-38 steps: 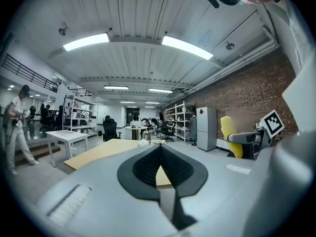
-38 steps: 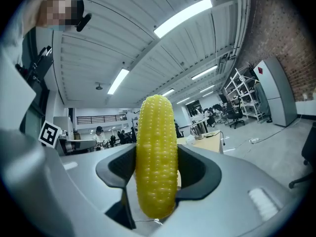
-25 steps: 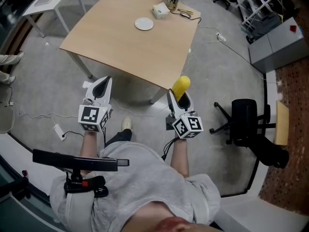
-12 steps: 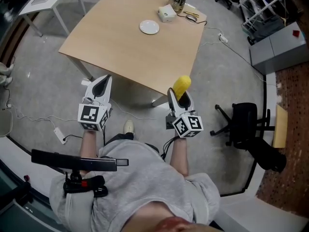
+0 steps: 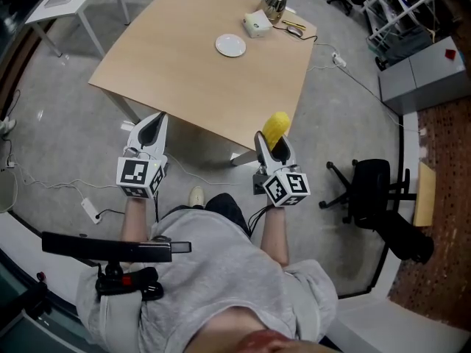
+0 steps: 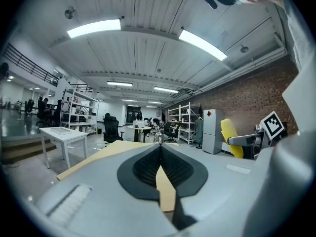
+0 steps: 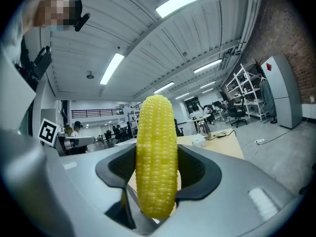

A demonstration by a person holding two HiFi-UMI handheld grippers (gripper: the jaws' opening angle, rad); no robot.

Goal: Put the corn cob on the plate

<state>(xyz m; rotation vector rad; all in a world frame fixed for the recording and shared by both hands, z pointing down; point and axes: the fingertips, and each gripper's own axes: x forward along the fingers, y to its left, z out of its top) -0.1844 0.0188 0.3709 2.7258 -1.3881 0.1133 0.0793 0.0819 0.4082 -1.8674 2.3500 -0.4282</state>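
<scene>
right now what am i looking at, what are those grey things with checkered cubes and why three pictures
No robot: a person wears a head camera and holds a two-jaw gripper in each hand. The marker cubes belong to the grippers. The top-down picture is from the head; the other two from cameras on the grippers, looking along their jaws. The right gripper clamps a corn cob; the left gripper is shut and empty. On the table sit a white plate, a white box and a metal pot.

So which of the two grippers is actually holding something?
The right gripper, shut on the yellow corn cob; the left gripper has its jaws together with nothing between them.
</scene>
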